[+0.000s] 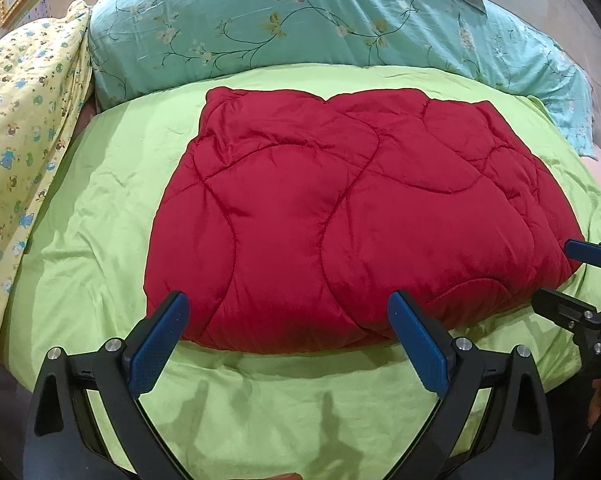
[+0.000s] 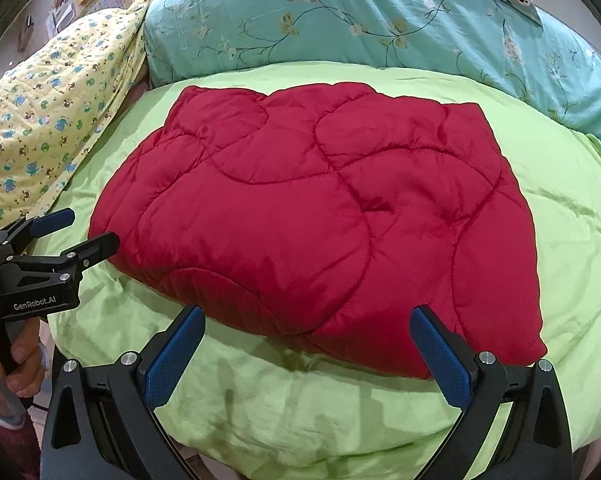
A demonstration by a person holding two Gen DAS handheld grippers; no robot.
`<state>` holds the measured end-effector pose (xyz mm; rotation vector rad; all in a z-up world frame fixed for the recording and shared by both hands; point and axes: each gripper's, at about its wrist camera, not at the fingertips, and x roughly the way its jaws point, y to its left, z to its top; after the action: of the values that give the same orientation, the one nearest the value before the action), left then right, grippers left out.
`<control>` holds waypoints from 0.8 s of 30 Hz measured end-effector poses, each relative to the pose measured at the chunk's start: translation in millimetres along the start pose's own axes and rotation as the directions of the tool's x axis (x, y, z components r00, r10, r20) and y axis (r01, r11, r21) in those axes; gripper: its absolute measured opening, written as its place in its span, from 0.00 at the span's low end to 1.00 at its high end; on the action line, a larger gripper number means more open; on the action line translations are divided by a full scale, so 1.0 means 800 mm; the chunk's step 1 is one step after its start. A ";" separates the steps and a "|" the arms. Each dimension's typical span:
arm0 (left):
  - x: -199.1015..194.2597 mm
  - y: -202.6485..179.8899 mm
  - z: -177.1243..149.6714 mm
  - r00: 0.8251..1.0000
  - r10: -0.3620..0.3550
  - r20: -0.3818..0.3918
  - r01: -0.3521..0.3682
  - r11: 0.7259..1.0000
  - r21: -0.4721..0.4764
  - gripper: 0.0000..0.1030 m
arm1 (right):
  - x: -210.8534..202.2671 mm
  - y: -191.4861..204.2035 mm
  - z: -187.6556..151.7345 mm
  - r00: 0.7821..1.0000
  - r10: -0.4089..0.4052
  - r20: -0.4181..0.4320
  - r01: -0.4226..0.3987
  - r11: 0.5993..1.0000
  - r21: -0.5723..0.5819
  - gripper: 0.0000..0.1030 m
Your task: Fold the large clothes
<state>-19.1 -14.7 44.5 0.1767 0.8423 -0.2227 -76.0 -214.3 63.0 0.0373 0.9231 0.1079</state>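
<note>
Blue-padded fingers (image 1: 160,344) of the left tool (image 1: 288,344) stand spread wide and empty just short of the near edge of the red quilted comforter (image 1: 340,216), which lies folded into a thick rectangle on the green bed sheet (image 1: 80,208). Beside it, the right tool (image 2: 308,356) is likewise agape, holding nothing, level with the bed. Folding looks nearly done; another fold would call for pinching both near corners.

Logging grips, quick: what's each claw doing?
Left claw: open, holding nothing, near the red quilt.
Right claw: open, holding nothing.
</note>
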 end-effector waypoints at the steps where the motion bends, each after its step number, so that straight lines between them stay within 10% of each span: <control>1: 0.000 0.000 0.000 1.000 0.000 -0.001 0.000 1.000 0.000 0.97 | 0.001 0.000 0.001 1.000 -0.001 -0.003 0.001 1.000 -0.002 1.00; 24: 0.011 -0.003 0.004 1.000 0.003 -0.012 -0.002 1.000 0.011 0.97 | 0.009 -0.004 0.004 1.000 -0.014 -0.024 0.015 1.000 0.019 1.00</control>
<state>-11.4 -18.7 39.6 0.1898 0.8526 -0.2243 -68.9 -216.9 58.6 0.0469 0.9479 0.0865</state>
